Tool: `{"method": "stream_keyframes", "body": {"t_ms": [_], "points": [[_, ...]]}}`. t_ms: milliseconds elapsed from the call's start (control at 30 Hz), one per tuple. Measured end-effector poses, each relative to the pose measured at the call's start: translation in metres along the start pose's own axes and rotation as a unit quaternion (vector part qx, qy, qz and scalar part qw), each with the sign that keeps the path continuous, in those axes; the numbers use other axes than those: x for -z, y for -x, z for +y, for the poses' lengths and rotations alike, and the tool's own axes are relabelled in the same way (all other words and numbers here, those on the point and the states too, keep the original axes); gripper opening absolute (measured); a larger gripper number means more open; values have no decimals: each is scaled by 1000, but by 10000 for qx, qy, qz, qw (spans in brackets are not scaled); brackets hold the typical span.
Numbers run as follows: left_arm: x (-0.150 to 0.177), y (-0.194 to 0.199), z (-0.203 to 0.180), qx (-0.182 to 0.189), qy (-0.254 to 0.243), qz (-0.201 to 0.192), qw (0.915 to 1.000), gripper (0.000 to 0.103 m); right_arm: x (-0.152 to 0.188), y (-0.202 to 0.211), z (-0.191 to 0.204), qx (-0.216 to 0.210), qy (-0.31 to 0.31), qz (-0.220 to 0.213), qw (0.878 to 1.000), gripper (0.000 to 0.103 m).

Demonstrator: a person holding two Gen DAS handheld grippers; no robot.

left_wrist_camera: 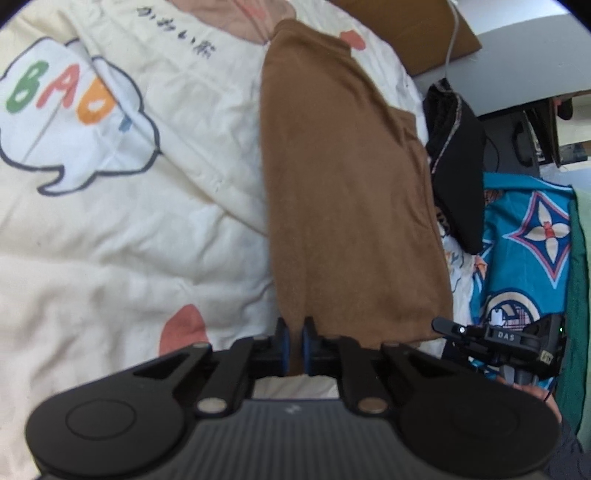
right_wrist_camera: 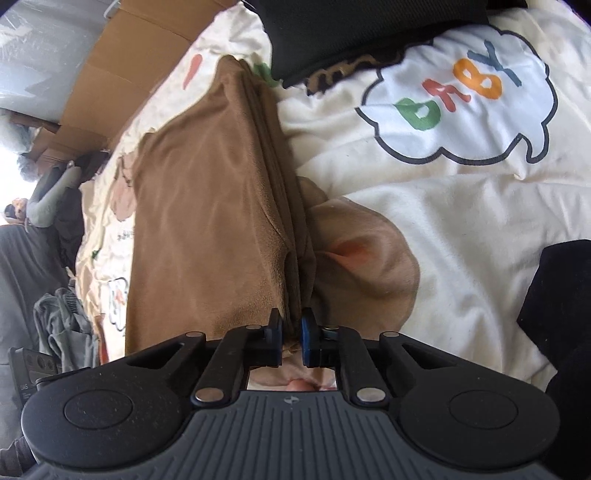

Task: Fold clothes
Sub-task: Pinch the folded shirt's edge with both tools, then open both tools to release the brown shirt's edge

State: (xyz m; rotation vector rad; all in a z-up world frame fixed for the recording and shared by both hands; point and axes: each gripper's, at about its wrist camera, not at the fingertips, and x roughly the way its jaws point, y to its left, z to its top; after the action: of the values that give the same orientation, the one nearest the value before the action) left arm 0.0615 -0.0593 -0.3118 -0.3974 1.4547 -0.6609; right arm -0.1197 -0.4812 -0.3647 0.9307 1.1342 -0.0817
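Grippers pinching brown garment (left_wrist_camera: 343, 206) on cream quilt (left_wrist_camera: 122, 229), left gripper (left_wrist_camera: 296, 341) clamping its near edge, right gripper (right_wrist_camera: 291, 338) closing on stacked folds.

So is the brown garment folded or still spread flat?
Folded: the brown garment shows stacked layered edges, pinched by both grippers.

right tongs (right_wrist_camera: 291, 341) clamped on stacked edge of folded brown garment (right_wrist_camera: 207, 221), lying on cream BABY-print duvet (right_wrist_camera: 443, 229); black cloth (right_wrist_camera: 369, 33) beyond.
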Motion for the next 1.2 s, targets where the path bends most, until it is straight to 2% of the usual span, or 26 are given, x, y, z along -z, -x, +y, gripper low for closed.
{"method": "stream_keyframes", "body": {"t_ms": [167,333,667,767,800,833,900,1000,1067,1133,1200], "points": [[-4,15,0,-75,-71,-67,9999,7,8,1,6,-91,32,94,9999,7],[-8,24,2,-380,-250,-129,9989,6,22,-9,11,-212,44,315,9993,7],[-10,28,20,-624,-201,-52,9978,6,37,-29,13,-275,293,744,9964,8],[-9,27,24,-659,-3,16,9978,9,39,-24,13,-140,293,685,9971,14],[-9,29,26,-684,78,49,9976,10,39,-21,13,-152,273,654,9974,22],[-9,30,27,-709,133,66,9974,11,39,-17,13,-162,252,620,9976,37],[-8,37,26,-809,145,86,9966,12,38,-6,13,-159,215,502,9984,48],[-8,49,22,-965,123,96,9952,13,34,12,15,-103,204,346,9991,48],[-8,61,18,-1016,96,27,9948,18,30,24,19,-36,256,224,9994,53],[-9,75,15,-1077,115,-41,9941,35,26,38,24,45,326,71,9994,54],[-10,89,10,-1175,91,-108,9930,40,21,50,32,115,411,-63,9991,55]]}}
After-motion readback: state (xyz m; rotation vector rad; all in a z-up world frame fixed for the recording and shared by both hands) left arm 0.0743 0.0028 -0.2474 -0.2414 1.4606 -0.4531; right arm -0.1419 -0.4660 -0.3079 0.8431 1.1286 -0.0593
